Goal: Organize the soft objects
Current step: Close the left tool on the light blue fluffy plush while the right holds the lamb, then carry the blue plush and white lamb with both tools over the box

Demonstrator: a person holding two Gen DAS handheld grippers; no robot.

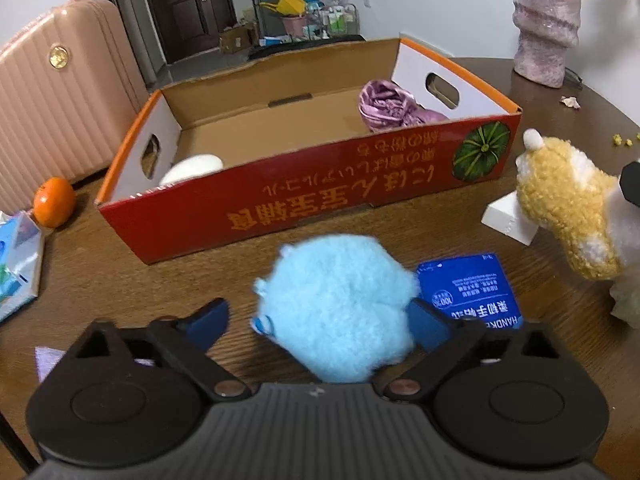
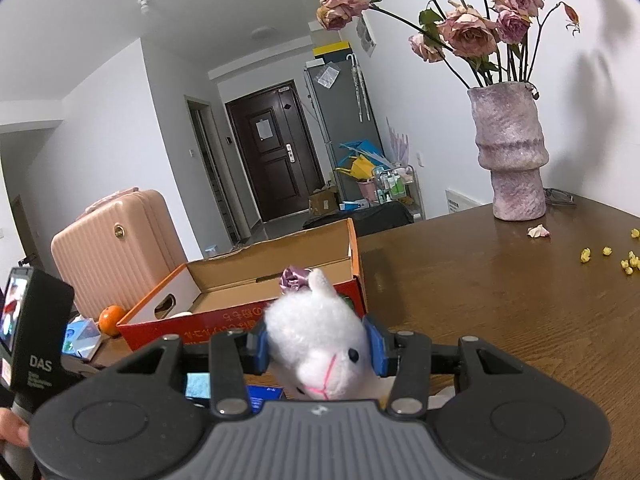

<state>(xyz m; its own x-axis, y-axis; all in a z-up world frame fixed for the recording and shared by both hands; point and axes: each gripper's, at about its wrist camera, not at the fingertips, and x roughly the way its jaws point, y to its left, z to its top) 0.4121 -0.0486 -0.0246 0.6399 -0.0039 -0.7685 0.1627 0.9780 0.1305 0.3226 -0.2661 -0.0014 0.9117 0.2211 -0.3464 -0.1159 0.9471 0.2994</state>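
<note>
A fluffy light-blue plush (image 1: 340, 304) lies on the brown table between the fingers of my left gripper (image 1: 318, 306). The right pad touches it, while the left pad stands a little apart, so the gripper is open. My right gripper (image 2: 318, 344) is shut on the head of a white plush animal (image 2: 316, 328). The same plush animal (image 1: 568, 216), with its tan back, shows at the right edge of the left wrist view. Behind the blue plush stands a red cardboard box (image 1: 280, 216) holding a purple satin cloth (image 1: 388, 106) and a white soft thing (image 1: 192, 168).
A blue tissue pack (image 1: 468, 288) lies right beside the blue plush. A white block (image 1: 508, 216), an orange (image 1: 54, 202) and a tissue box (image 1: 18, 256) are also on the table. A pink vase (image 2: 512, 152) of dried roses stands at the far right, and a pink suitcase (image 1: 60, 92) is off the left edge.
</note>
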